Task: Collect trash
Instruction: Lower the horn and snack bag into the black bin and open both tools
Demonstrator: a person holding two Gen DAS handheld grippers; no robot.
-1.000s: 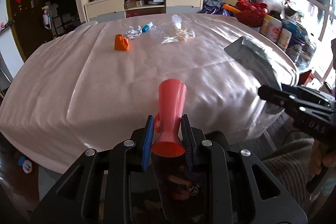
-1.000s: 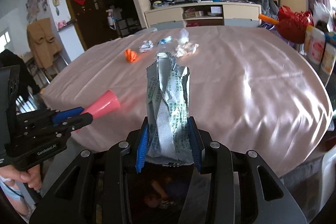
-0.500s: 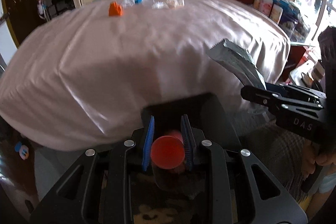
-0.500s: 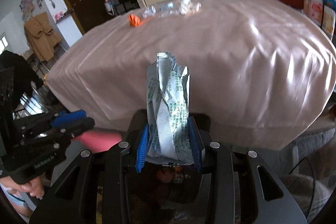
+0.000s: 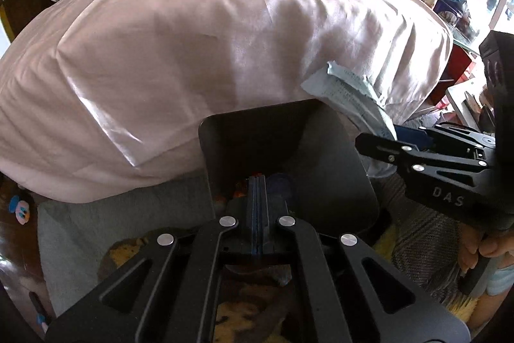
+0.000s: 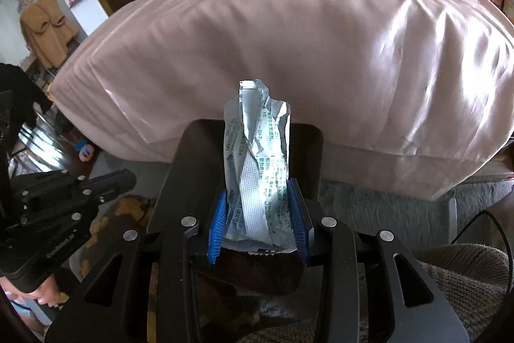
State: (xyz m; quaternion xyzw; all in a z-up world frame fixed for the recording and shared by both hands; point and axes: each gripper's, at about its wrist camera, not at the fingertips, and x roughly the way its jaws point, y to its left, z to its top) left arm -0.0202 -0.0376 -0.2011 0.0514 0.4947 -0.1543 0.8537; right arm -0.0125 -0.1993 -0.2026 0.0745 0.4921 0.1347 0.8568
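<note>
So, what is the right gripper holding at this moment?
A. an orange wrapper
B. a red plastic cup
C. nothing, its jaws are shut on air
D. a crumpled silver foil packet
D: in the right wrist view the right gripper has its blue pads closed on a crumpled silver foil packet with green print, which stands upright over the dark bin.

left claw (image 5: 258, 198) dropped the pink cone, now closed empty over black bin (image 5: 337, 150); both claws lowered past worktop's (image 5: 208, 37) near edge
</note>
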